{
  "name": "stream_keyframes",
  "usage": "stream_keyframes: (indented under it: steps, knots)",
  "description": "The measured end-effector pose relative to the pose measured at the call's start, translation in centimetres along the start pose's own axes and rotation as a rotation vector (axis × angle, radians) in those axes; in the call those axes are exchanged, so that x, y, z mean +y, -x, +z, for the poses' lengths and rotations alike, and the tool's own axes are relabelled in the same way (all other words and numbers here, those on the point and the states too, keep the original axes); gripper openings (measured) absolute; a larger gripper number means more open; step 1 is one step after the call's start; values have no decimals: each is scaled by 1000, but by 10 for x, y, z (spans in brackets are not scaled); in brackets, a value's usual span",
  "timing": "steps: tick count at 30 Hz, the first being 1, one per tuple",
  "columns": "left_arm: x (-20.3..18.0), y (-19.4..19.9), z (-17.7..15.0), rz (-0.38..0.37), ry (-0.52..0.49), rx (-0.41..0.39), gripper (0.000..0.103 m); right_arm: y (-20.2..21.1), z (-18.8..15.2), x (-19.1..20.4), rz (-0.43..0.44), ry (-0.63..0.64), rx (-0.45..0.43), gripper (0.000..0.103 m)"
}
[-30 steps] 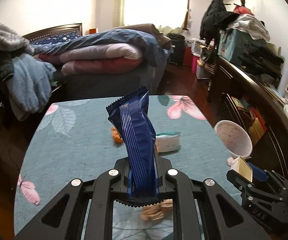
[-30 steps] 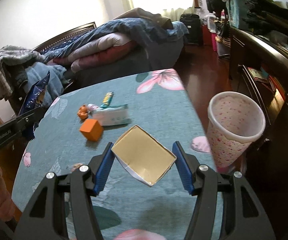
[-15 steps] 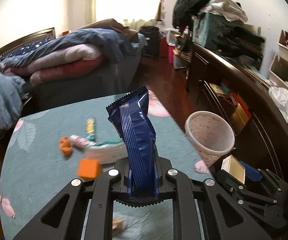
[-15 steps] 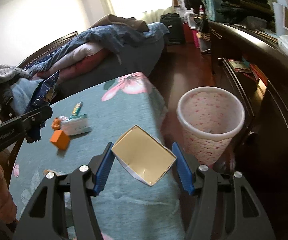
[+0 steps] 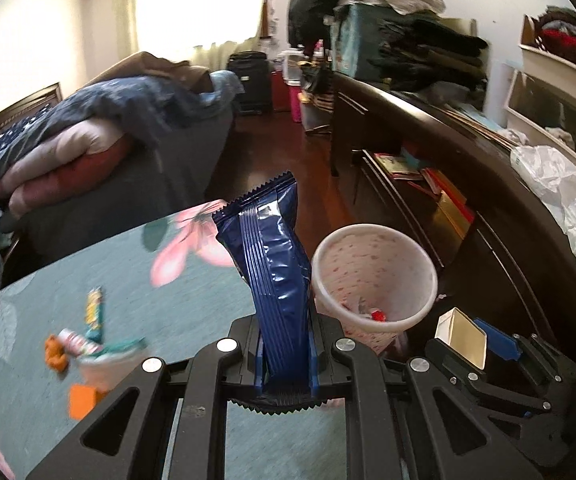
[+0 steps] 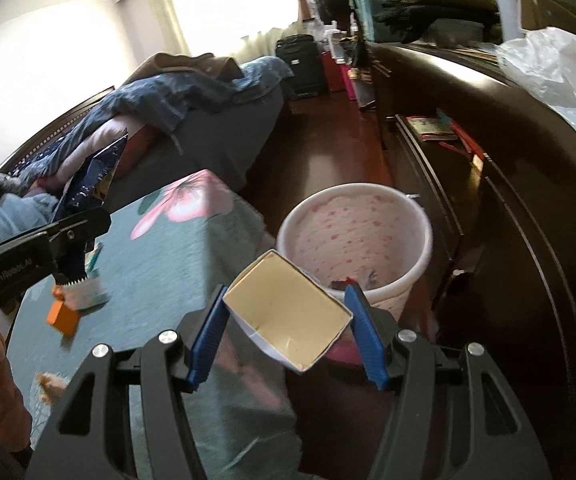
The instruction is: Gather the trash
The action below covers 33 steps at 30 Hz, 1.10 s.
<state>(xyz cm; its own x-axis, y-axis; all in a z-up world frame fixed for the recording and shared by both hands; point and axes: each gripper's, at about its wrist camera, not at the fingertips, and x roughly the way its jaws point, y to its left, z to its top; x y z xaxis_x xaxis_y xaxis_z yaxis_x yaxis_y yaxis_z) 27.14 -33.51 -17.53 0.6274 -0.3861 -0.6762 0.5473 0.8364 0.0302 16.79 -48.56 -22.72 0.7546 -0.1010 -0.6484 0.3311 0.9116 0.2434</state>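
With a blue snack wrapper (image 5: pixel 278 280) clamped in the left gripper (image 5: pixel 286 368) and an open carton (image 6: pixel 288 316) in the half-spread right gripper (image 6: pixel 286 334), both have been carried from the table (image 5: pixel 168 280) toward the speckled bin (image 6: pixel 354 240), so dropping seems imminent.

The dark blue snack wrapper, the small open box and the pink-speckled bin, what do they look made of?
Dark blue snack wrapper: likely glossy plastic film; shiny creases, zigzag sealed end.
Small open box: probably thin cardboard; matte tan inside, white outside, crisp folded edges.
Pink-speckled bin: seemingly smooth moulded plastic; rolled rim, slightly translucent wall.
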Motion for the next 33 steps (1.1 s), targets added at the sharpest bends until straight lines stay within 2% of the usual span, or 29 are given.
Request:
stream_keyframes:
  steps: [12,16,27,29,33]
  knots:
    - [-47,-63,38,-78,-65,27,16,-34,30,-55,-84,-62,-44,60]
    - [-58,-90,49,-103,-77,47,16,-55,39,-72,-114,-78,-40,60]
    - [-80,-151,70,-114,-88,90,17,-124,48,-92,-154,-62,-3,60]
    - [-81,-160,71,-125,-87,104,21,-134,48,-96,-154,-57,7,60]
    - [-79,-168,75,-137,-76,98,44,-152,47,-101,-169,-48,20,61]
